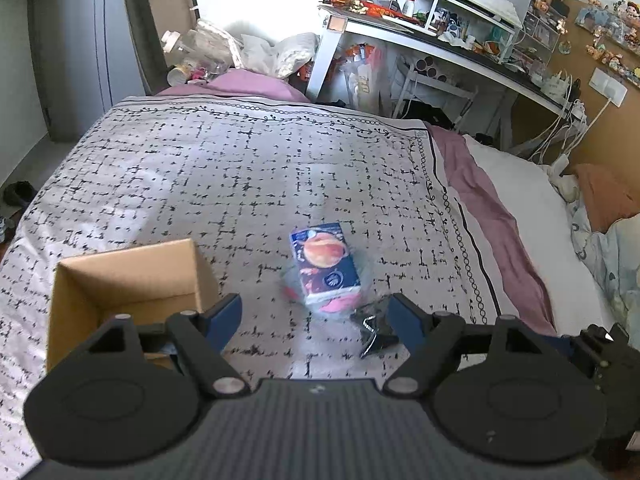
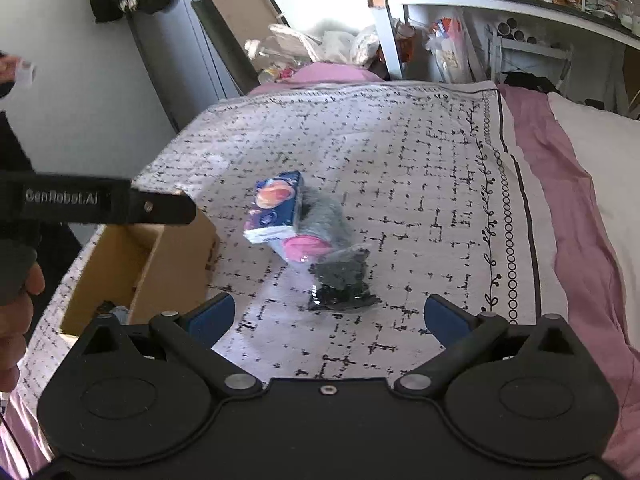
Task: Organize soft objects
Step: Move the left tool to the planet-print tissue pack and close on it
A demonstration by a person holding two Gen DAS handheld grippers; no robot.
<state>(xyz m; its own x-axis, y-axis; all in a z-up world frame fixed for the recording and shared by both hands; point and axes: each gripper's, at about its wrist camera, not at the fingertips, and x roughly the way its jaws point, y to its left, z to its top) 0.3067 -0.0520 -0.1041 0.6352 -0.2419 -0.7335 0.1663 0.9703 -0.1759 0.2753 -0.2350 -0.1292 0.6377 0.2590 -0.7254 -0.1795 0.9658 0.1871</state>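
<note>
A blue box printed with an orange planet (image 1: 324, 262) (image 2: 276, 206) lies on the patterned bed cover, on top of a clear bag holding grey and pink soft things (image 2: 316, 232). A small dark packet (image 1: 374, 330) (image 2: 342, 284) lies just in front of them. An open cardboard box (image 1: 128, 280) (image 2: 140, 264) stands to the left. My left gripper (image 1: 316, 316) is open and empty, just short of the blue box. My right gripper (image 2: 328, 316) is open and empty, just short of the dark packet. The left gripper's side (image 2: 100, 202) shows above the cardboard box in the right wrist view.
The bed cover (image 1: 240, 168) spans the bed, with a purple sheet (image 1: 492, 216) and white pillow along its right side. A cluttered white desk (image 1: 440, 40) stands beyond the bed. Bags and bottles (image 1: 208, 52) pile up at the far end. A grey wardrobe (image 1: 72, 48) is on the left.
</note>
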